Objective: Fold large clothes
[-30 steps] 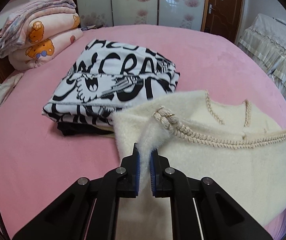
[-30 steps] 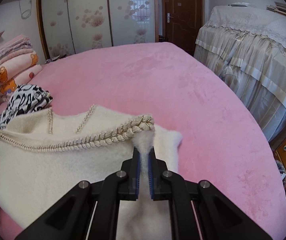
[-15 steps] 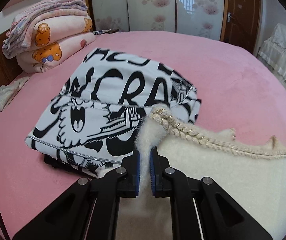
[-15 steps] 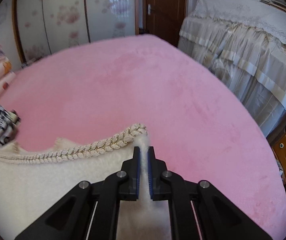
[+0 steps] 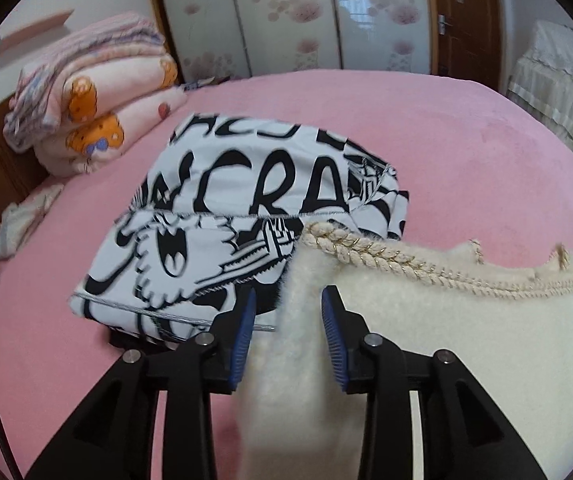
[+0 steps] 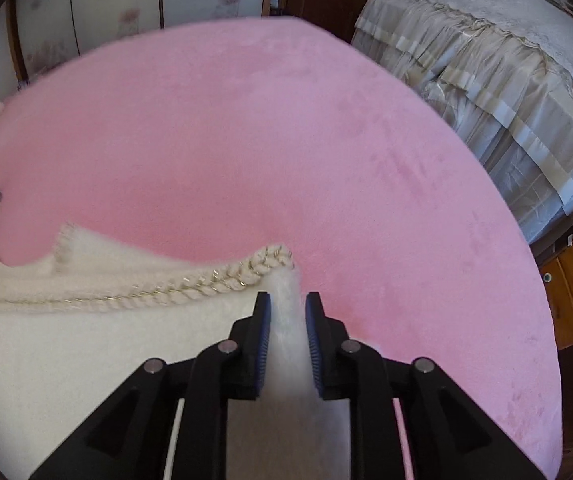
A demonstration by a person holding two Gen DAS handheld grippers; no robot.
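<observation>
Two claws, both opening: my left gripper (image 5: 286,312) and right gripper (image 6: 287,312) release the cream sweater's (image 5: 466,340) braided hem corners, laying the fold mid-bed (image 6: 246,140), beside the folded printed garment (image 5: 246,208).

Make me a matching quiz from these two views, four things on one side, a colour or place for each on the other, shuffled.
Things:
1. fuzzy garment
2. printed garment
3. bed cover
4. blanket stack

Descriptions:
A. black and white lettering
B. plain pink
C. cream, with braided trim
D. at the bed's far left corner, bear print

Pairs: 1-C, 2-A, 3-B, 4-D
</observation>
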